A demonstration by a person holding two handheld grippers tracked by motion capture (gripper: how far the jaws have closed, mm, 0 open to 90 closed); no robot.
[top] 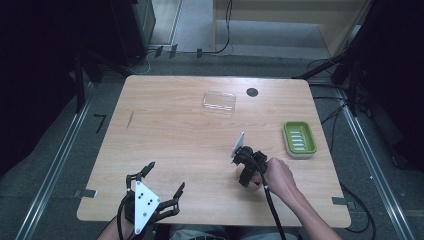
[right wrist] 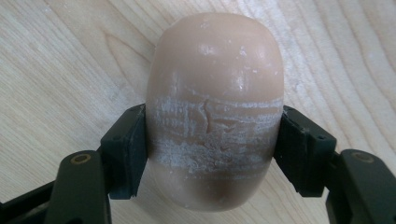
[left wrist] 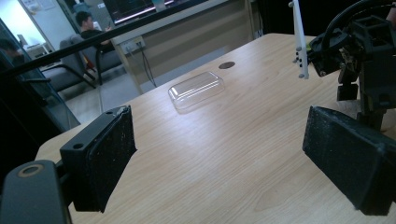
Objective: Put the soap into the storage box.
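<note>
Right gripper view looks straight down the two black jaws at a bar of soap (right wrist: 215, 112), a rounded beige oval with a chalky, scuffed band across its middle and a small crack in that band. The jaws sit one on each flank of the soap, their pads pressed against its sides, so the right gripper (right wrist: 215, 154) is clamped on the soap, which lies on the pale wooden table (right wrist: 56, 60). In the high view the right gripper (top: 248, 172) stands on the near right part of the table (top: 175, 130), pointing downward, with the person's hand (top: 280, 177) wrapped round it and its cable trailing back toward the near edge; the soap beneath it is mostly hidden there. A green soap dish (top: 299, 139) with a ribbed insert lies well apart to the right, near the table's right edge, and a clear plastic lid (top: 219, 101) rests farther off toward the far edge, just beside a dark round hole (top: 252, 92) in the tabletop. The left gripper (top: 161, 185) hovers at the near left corner, its grey three-cornered plate on top, its jaws wide apart with nothing between them. The left gripper view confirms this: bare wood between the spread black pads (left wrist: 112, 154), the clear lid (left wrist: 196, 89) beyond them.
</note>
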